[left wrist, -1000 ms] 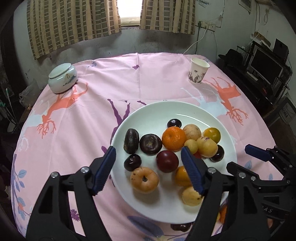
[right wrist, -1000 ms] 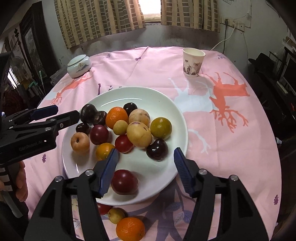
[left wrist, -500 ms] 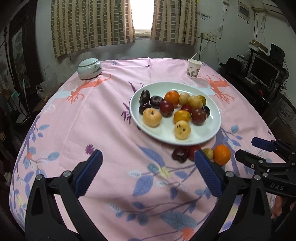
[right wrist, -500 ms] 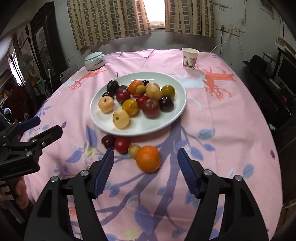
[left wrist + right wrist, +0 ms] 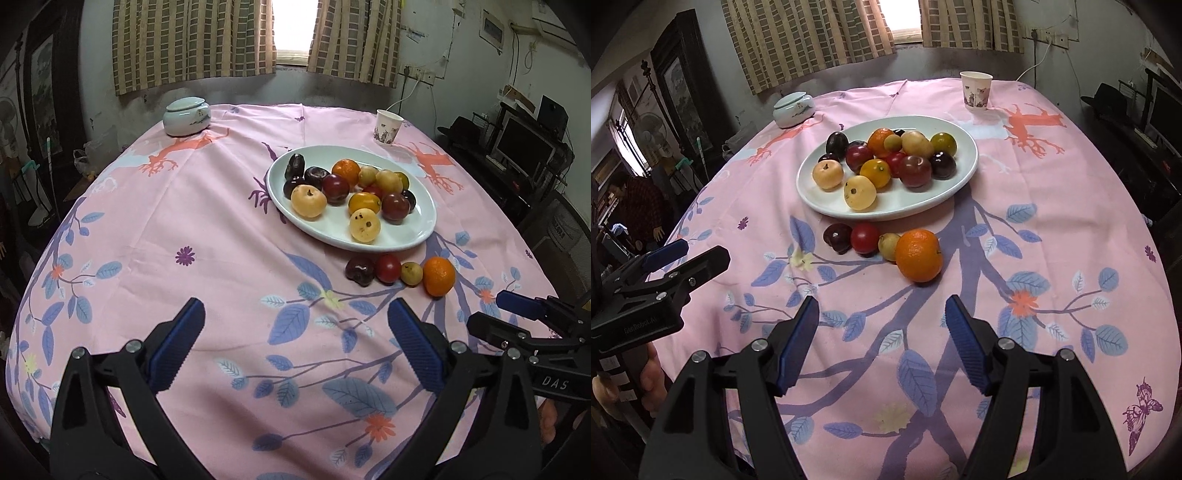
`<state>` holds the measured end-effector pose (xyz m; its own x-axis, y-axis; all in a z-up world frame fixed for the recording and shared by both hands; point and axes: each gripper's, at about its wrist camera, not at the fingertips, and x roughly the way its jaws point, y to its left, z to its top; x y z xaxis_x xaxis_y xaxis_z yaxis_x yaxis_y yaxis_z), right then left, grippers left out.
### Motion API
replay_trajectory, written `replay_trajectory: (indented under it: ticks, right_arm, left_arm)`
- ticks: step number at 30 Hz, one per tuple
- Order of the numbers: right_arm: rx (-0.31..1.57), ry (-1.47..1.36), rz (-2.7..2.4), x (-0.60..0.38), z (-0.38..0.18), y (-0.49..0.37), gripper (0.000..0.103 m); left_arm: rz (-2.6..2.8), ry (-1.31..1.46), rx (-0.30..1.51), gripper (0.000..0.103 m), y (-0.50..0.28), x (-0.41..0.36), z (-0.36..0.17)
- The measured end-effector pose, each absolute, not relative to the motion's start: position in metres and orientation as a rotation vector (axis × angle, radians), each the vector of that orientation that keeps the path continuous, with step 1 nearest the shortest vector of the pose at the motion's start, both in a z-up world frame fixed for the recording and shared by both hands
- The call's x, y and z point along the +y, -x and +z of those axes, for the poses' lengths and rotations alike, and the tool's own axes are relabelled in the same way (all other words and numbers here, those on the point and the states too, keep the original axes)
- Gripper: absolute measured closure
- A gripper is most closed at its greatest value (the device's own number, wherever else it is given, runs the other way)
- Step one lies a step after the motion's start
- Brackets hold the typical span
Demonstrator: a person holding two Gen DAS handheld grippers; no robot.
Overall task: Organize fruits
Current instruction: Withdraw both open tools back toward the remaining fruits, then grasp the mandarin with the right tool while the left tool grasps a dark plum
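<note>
I hold my left hand-held gripper (image 5: 295, 332) spread wide over the near part of the table (image 5: 207, 229), with nothing between its blue pads. My right hand-held gripper (image 5: 882, 325) is also spread wide and carries nothing; it hangs above the pink cloth, just short of the orange (image 5: 919, 255).

The white plate (image 5: 938, 192) sits toward the far middle of the table, heaped with fruit: an orange, dark plums, red plums, yellow and pale round fruits. Two pale fruits with dark spots lie at the near side of the plate.

Four fruits lie off the plate, in a row on the cloth just beside its near rim: a dark plum (image 5: 836, 237), a red plum (image 5: 865, 238), a small yellow fruit (image 5: 888, 246) and the orange, each touching the next.

A lidded jar (image 5: 187, 115) stands at the far left of the table and a paper cup (image 5: 388, 123) at the far right, both well apart from the plate.
</note>
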<state>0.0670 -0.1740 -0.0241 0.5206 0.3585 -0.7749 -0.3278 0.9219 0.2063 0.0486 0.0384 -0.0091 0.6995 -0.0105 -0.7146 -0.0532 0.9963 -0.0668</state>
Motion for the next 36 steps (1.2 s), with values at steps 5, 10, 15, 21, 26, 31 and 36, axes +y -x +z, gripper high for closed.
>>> replay_trajectory:
  ticks: [5, 10, 15, 21, 26, 31, 36]
  right_arm:
    - [0.952, -0.039, 0.398, -0.176, -0.029, -0.072, 0.032]
    - [0.936, 0.007, 0.358, -0.174, -0.035, -0.086, 0.032]
    - [0.902, 0.095, 0.322, -0.169, -0.048, -0.11, 0.034]
    - [0.955, 0.114, 0.345, -0.159, -0.072, -0.137, 0.064]
    - [0.939, 0.014, 0.383, -0.175, -0.054, -0.118, 0.065]
    - [0.89, -0.045, 0.369, -0.21, -0.035, -0.092, 0.065]
    - [0.876, -0.131, 0.347, -0.246, -0.029, -0.082, 0.064]
  left_arm:
    - [0.02, 0.085, 0.801, 0.002, -0.051, 0.039, -0.01]
    - [0.016, 0.088, 0.812, 0.002, -0.055, 0.039, -0.013]
    - [0.016, 0.08, 0.816, 0.002, -0.056, 0.039, -0.014]
    - [0.012, 0.076, 0.834, 0.002, -0.061, 0.037, -0.017]
    - [0.004, 0.002, 0.862, 0.002, -0.081, 0.021, -0.027]
    - [-0.058, -0.06, 0.912, 0.002, -0.11, -0.002, -0.048]
    - [-0.123, -0.063, 0.937, 0.011, -0.132, -0.01, -0.065]
